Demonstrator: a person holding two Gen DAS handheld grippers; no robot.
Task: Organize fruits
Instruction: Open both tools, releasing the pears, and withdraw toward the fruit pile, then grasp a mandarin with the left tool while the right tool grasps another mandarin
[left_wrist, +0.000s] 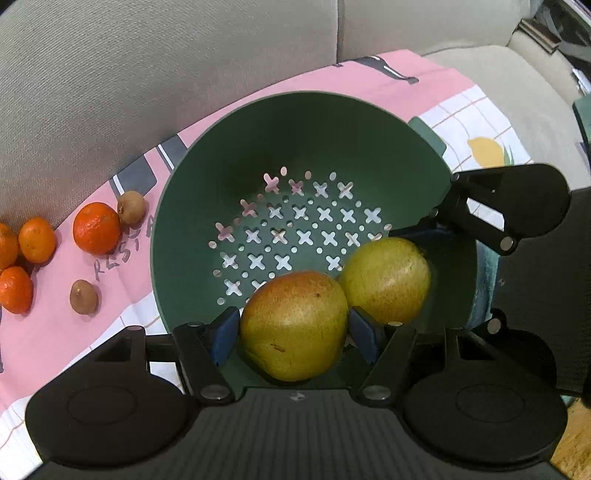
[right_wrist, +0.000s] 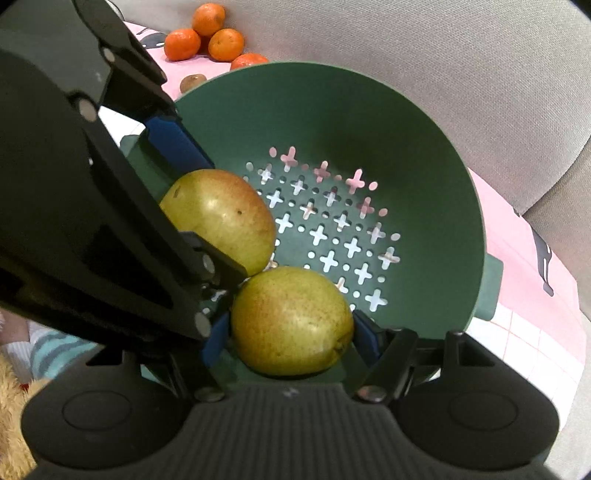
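A green colander (left_wrist: 314, 125) (right_wrist: 369, 110) stands on a pink cloth. My left gripper (left_wrist: 293, 328) is shut on a yellow-green pear with a red blush (left_wrist: 293, 325), held inside the colander near its front wall; this pear also shows in the right wrist view (right_wrist: 221, 218). My right gripper (right_wrist: 291, 332) is shut on a second yellow-green pear (right_wrist: 291, 321), also inside the colander. It shows in the left wrist view (left_wrist: 386, 278), touching the first pear. Blue pads press both pears' sides.
Several oranges (left_wrist: 96, 228) (right_wrist: 225, 44) and two small brown fruits (left_wrist: 84, 296) (left_wrist: 130, 207) lie on the pink cloth (left_wrist: 55, 332) left of the colander. A grey sofa back (left_wrist: 147, 74) rises behind.
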